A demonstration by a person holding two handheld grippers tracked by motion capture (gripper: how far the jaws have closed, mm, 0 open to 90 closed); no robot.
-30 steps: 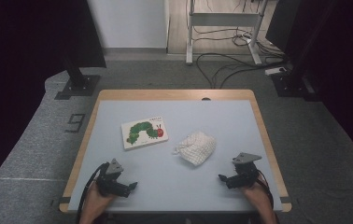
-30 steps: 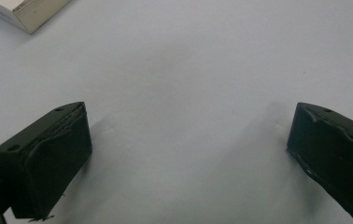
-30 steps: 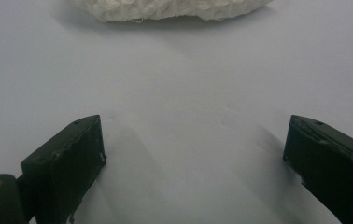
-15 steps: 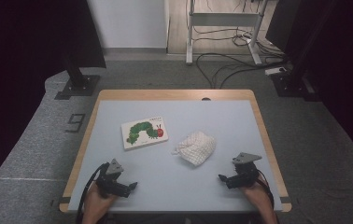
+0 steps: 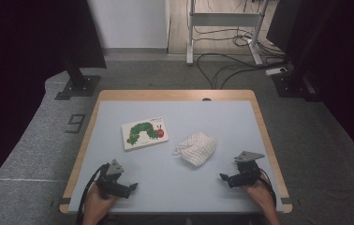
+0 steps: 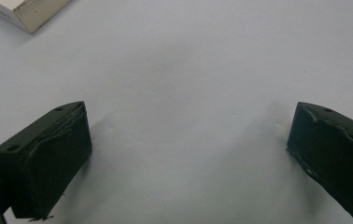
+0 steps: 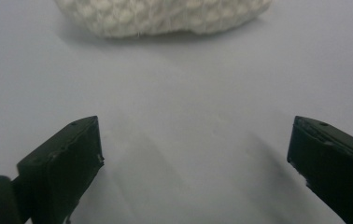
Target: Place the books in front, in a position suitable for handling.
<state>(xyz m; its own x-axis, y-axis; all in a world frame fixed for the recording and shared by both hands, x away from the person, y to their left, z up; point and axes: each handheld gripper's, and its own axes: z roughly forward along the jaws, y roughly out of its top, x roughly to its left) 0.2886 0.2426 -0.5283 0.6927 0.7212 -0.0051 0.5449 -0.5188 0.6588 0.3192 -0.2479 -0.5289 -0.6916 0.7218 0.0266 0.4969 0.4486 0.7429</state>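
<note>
Pale blue table (image 5: 175,187) with a wooden rim filled my high view, standing on grey carpet. Near its middle lay a white knitted bundle (image 5: 195,148), and just to its left, apart from it, a caterpillar picture book (image 5: 145,132). My left gripper (image 5: 129,187) rested low at the near left edge, jaws spread wide over bare surface. My right gripper (image 5: 224,178) sat at the near right, jaws likewise wide apart, pointing toward the bundle (image 7: 165,16), near but not touching it.
</note>
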